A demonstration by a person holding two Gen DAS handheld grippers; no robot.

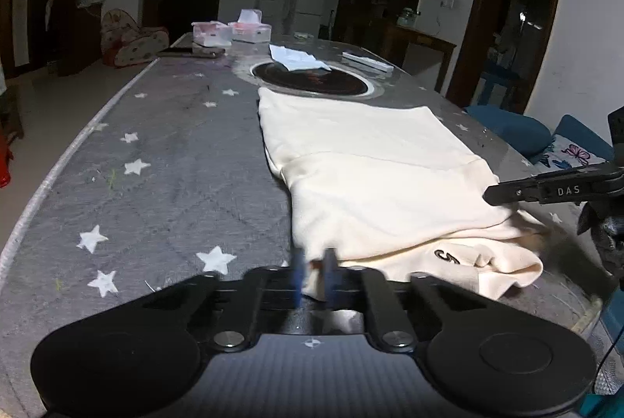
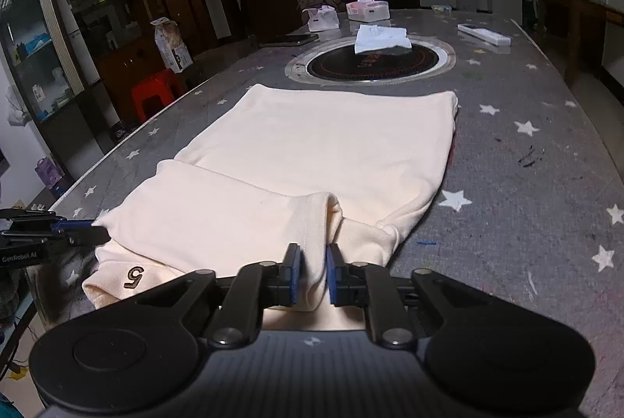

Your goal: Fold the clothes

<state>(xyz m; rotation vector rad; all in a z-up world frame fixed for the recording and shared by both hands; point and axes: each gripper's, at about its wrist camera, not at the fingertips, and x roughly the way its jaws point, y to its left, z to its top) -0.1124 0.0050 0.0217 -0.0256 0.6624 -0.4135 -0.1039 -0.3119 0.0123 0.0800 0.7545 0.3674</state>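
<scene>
A cream-coloured knit garment w/ a small dark "5" mark near its hem lies partly folded on the grey star-print tablecloth, just short of the round black inset hob. Right gripper: blue-padded fingers nearly closed, pinching a fold of the near edge between them. Left gripper: fingers also close together w/ cloth at their tips, blurred in its own view, so prob. clamped on the garment's other near corner; from the right wrist view its tip touches that corner. A crumpled white paper sits on the hob; two tissue boxes stand at the far end.
</scene>
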